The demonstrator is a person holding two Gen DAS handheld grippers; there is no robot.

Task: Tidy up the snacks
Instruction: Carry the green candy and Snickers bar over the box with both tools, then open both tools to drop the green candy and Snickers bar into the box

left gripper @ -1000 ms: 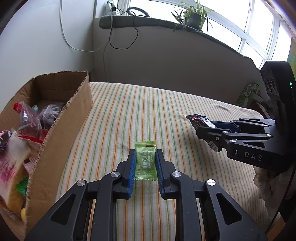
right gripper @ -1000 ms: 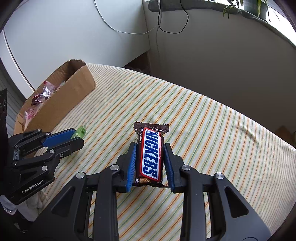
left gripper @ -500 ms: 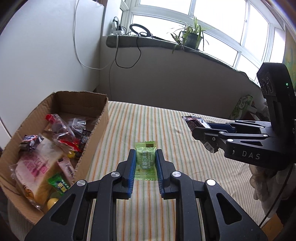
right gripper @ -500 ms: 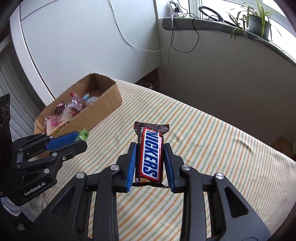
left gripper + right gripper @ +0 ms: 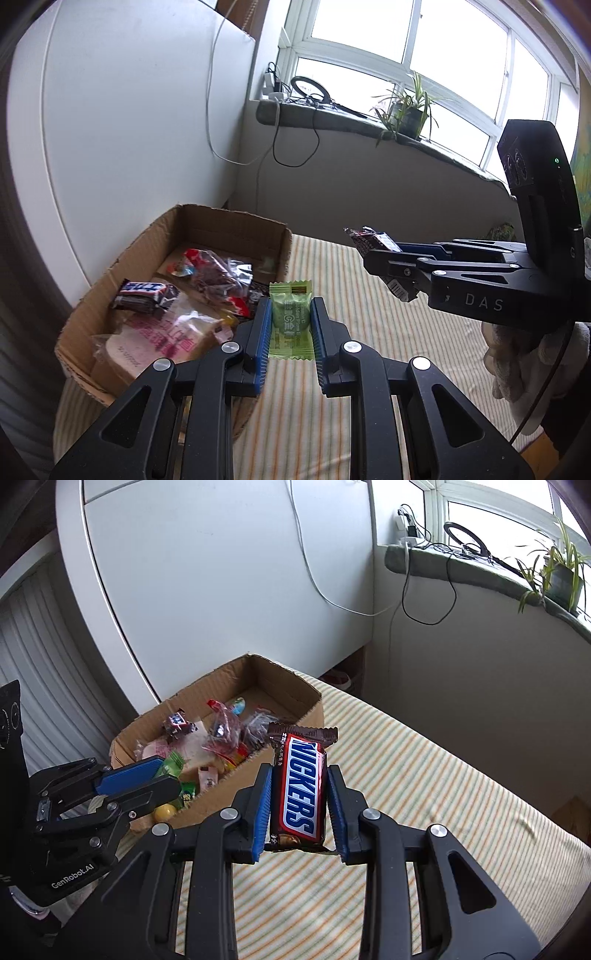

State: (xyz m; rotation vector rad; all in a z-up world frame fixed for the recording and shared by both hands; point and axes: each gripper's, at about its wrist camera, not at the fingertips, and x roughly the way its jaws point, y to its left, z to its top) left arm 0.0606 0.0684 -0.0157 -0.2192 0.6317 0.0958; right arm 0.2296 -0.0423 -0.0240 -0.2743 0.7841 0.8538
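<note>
My left gripper [image 5: 290, 314] is shut on a small green candy packet [image 5: 290, 320], held in the air just right of the cardboard box [image 5: 144, 243]. My right gripper [image 5: 299, 779] is shut on a Snickers bar [image 5: 301, 786], held upright above the striped cloth, right of the box [image 5: 291, 685]. The box holds several wrapped snacks, among them a small dark chocolate bar [image 5: 146, 293] and a pink bag [image 5: 159, 338]. The right gripper also shows in the left wrist view [image 5: 384, 254], and the left gripper in the right wrist view [image 5: 162, 775].
The striped cloth surface [image 5: 424, 786] stretches right of the box. A white cabinet [image 5: 221, 572] stands behind the box. A windowsill with cables and a potted plant [image 5: 406, 107] runs along the back wall.
Both grippers have risen and swung left toward the box with their snacks still held. The box's contents now show from above.
</note>
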